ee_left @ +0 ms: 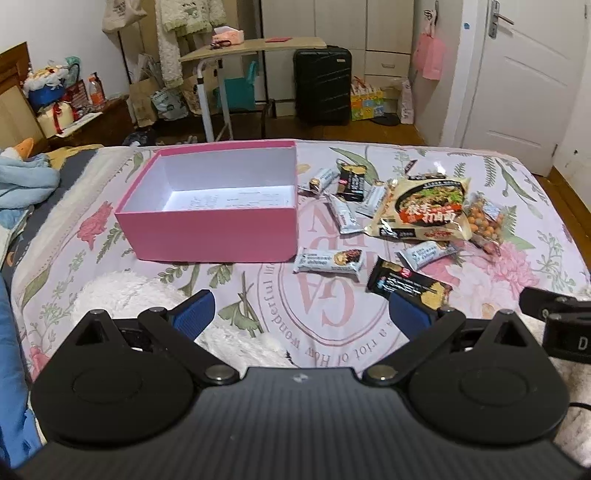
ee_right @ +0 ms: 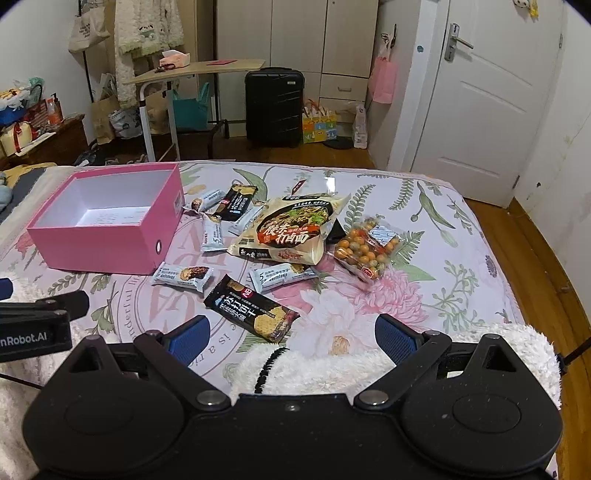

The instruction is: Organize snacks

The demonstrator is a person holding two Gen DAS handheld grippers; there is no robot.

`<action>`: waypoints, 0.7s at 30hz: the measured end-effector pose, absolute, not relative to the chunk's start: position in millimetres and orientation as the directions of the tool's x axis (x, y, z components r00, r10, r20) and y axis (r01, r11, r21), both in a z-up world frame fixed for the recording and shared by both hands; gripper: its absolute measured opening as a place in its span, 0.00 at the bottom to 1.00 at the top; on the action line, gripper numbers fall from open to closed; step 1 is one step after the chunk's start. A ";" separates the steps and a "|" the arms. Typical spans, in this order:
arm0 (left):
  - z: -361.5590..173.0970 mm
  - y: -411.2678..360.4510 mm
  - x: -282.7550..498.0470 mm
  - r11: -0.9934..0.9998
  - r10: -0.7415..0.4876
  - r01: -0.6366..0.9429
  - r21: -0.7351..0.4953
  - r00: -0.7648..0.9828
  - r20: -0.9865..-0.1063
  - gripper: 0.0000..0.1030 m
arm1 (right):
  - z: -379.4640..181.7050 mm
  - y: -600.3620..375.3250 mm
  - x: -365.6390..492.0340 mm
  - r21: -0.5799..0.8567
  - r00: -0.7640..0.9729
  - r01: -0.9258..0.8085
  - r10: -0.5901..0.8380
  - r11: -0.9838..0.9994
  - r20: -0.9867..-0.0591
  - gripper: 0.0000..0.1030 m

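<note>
Since both grippers (ee_left: 301, 314) (ee_right: 291, 338) gape empty, we'd pinch the light, crinkly, breakable cracker packet (ee_right: 255, 314) across its middle.

The noodle packet (ee_right: 295, 229) covers part of a dark wrapper (ee_right: 338, 232) and a pale bar (ee_right: 245, 219) near the bedspread's (ee_right: 443, 258) middle. Small print on the pale bars is unreadable. The other gripper's body (ee_left: 561, 325) is cut off by the frame edge.

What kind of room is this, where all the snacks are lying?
Most likely a bedroom. The snacks lie beside a pink box on a bed with a flowery bedspread. Fluffy clothes hang by the wall, and a black suitcase stands before a white wardrobe.
</note>
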State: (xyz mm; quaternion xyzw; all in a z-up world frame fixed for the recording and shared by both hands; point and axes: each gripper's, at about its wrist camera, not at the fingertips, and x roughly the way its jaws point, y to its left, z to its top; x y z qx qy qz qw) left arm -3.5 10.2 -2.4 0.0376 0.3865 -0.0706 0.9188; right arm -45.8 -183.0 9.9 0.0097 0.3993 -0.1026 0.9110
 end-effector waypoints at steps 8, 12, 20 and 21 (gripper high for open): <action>-2.2 11.5 -5.3 0.989 -0.092 0.148 0.018 0.696 -0.712 0.99 | 10.0 -186.2 -48.3 -0.061 0.660 0.203 -0.183 0.977 -0.728 0.95; -2.2 12.1 -5.6 0.988 -0.093 0.151 0.018 0.695 -0.713 0.99 | 9.7 -188.6 -49.2 -0.055 0.661 0.211 -0.184 0.976 -0.727 0.95; -4.8 12.5 -6.6 0.988 -0.087 0.154 0.028 0.690 -0.718 0.99 | 4.6 -193.9 -46.0 -0.016 0.661 0.199 -0.146 0.980 -0.736 0.95; -5.7 12.3 -6.6 0.987 -0.086 0.156 0.031 0.688 -0.721 0.99 | 3.3 -195.5 -45.3 -0.002 0.664 0.194 -0.133 0.981 -0.736 0.95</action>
